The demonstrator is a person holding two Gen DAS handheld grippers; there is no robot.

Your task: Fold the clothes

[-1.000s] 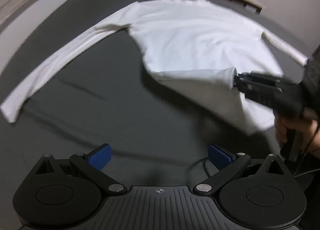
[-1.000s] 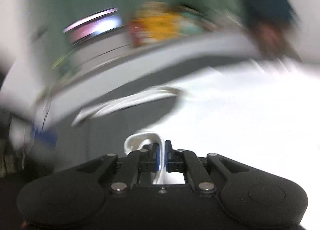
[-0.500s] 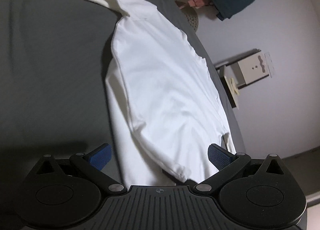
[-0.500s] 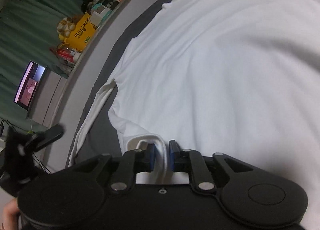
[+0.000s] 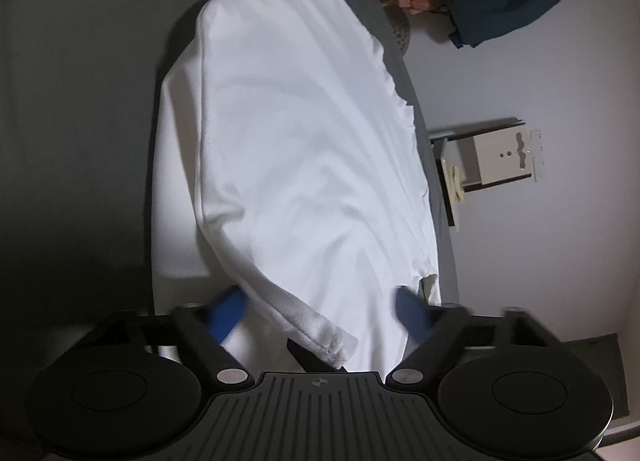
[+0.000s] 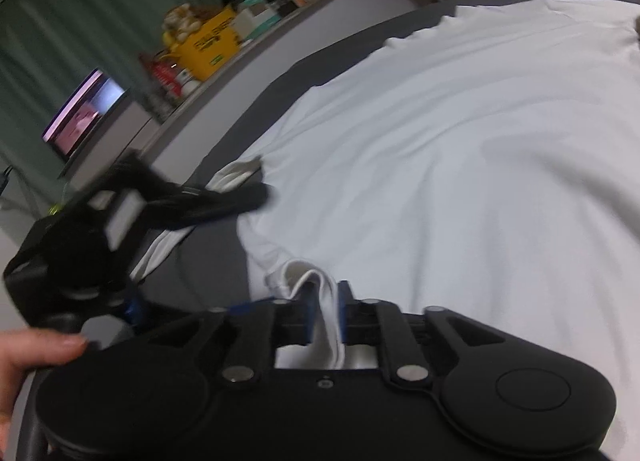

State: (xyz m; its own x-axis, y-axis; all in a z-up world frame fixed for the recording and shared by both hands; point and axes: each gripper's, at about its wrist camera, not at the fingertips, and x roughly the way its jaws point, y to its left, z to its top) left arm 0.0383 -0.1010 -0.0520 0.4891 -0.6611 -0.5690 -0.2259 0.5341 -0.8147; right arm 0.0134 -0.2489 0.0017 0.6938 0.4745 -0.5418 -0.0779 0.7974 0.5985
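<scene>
Now we see the white shirt (image 5: pixel 296 149) spread over the dark grey tabletop (image 5: pixel 80 101), one side folded across the body. Our left gripper (image 5: pixel 320 315) hangs over the sleeve cuff (image 5: pixel 328 337), jaws wide (its blue pads are blurred). Our right gripper (image 6: pixel 323 313) has its jaws narrow, pinching a fold of the shirt's edge (image 6: pixel 326 301). A hand (image 6: pixel 28 357) shows at the lower left.
</scene>
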